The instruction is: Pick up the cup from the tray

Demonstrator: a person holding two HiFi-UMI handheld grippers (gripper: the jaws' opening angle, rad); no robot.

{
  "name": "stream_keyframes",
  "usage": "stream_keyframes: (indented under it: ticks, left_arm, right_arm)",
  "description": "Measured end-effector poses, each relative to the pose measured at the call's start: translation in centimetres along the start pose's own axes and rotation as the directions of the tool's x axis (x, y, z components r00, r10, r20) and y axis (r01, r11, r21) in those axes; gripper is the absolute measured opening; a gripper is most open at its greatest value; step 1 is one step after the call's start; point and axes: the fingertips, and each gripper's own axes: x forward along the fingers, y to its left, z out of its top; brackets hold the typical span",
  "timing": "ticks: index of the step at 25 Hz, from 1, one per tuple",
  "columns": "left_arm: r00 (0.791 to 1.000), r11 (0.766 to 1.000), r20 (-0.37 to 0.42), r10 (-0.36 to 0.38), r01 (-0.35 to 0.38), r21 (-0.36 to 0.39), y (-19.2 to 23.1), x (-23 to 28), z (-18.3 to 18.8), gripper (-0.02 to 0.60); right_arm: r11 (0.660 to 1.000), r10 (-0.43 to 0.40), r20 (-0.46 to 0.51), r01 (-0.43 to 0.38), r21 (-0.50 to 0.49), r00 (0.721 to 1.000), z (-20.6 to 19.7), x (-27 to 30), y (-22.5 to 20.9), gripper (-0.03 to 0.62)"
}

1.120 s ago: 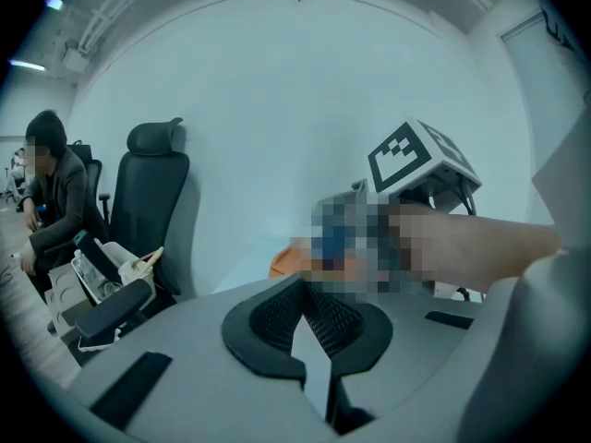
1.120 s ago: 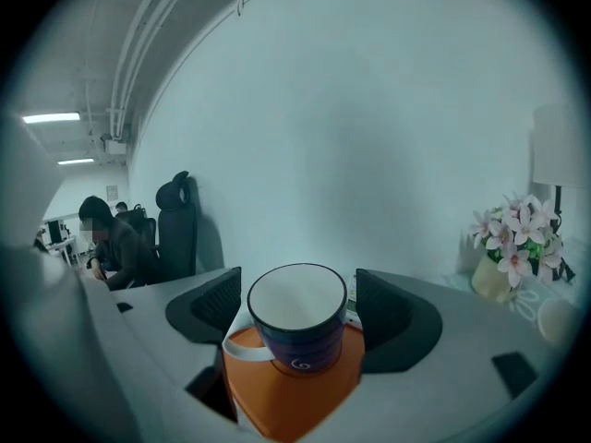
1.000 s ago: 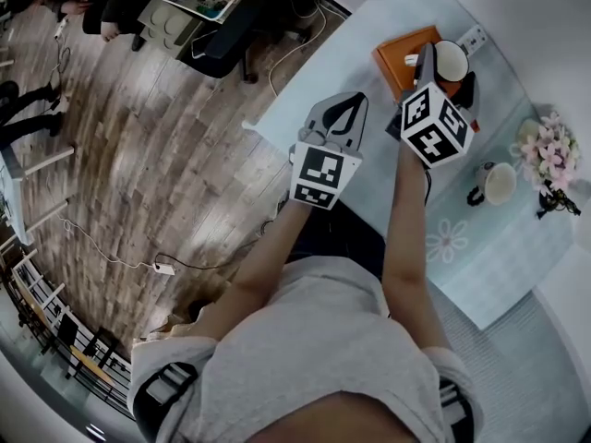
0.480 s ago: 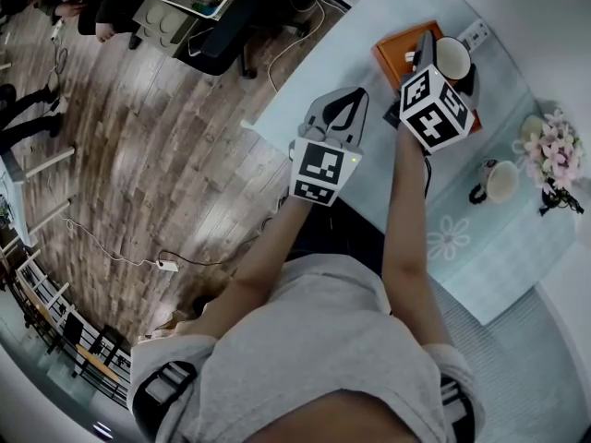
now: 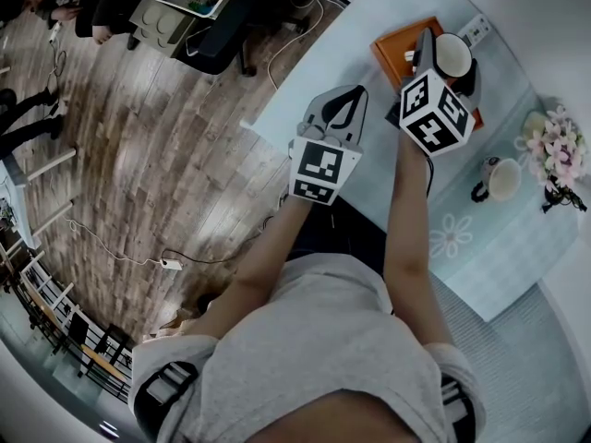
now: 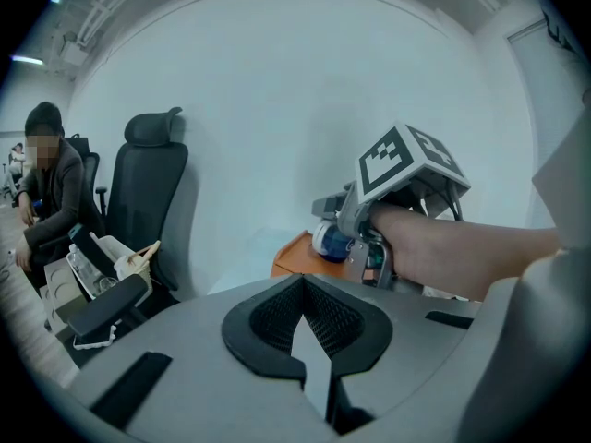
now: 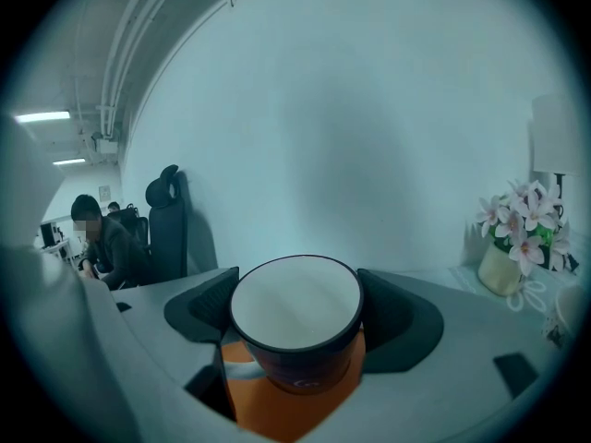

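Head view: cube of right gripper (image 5: 440, 61) covers near half of tray (image 5: 395, 46); cup (image 5: 452, 58) partly under it. Right gripper view: cup base sunk behind jaw bodies, so on tray or off, can't tell; logo too dim to read. Left gripper view: cup mostly behind right gripper, tray just a corner. White obj (image 7: 565, 317) cut by pic edge, can't ID.

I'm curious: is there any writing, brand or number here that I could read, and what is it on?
No readable words or numbers anywhere.
cup: a pale mark near its base, too blurred to read.
left cube and right cube: black-and-white square patterns only, no letters.
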Motion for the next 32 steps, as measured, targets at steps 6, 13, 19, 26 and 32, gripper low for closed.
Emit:
stream_keyframes:
  ticks: [6,13,19,26,32]
  left_arm:
    - [1.0,1.0,-0.006,-0.006,0.006,0.001,0.0,0.1,-0.2,0.006]
    - [0.999,0.999,0.004,-0.038,0.038,0.018,-1.1,0.2,0.3,0.006]
    - [0.993,0.992,0.019,-0.116,0.115,0.054,-4.2,0.5,1.1,0.006]
    - [0.965,0.959,0.02,-0.262,0.258,0.117,-10.3,0.1,1.0,0.006]
    - [0.921,0.907,-0.005,-0.389,0.384,0.171,-16.5,-1.0,-0.4,0.006]
  right_arm:
    - [0.998,0.058,0.007,-0.058,-0.015,0.998,0.0,-0.6,0.4,0.35]
    - [0.997,0.074,0.052,-0.075,0.024,0.996,1.9,-2.7,-0.7,0.35]
    - [0.998,0.039,0.109,-0.043,0.041,0.993,3.9,-7.2,-3.3,0.35]
    - [0.995,-0.065,0.133,0.054,0.082,0.989,3.4,-14.2,-8.9,0.35]
    - [0.979,-0.176,0.12,0.161,0.124,0.977,0.8,-20.0,-13.7,0.35]
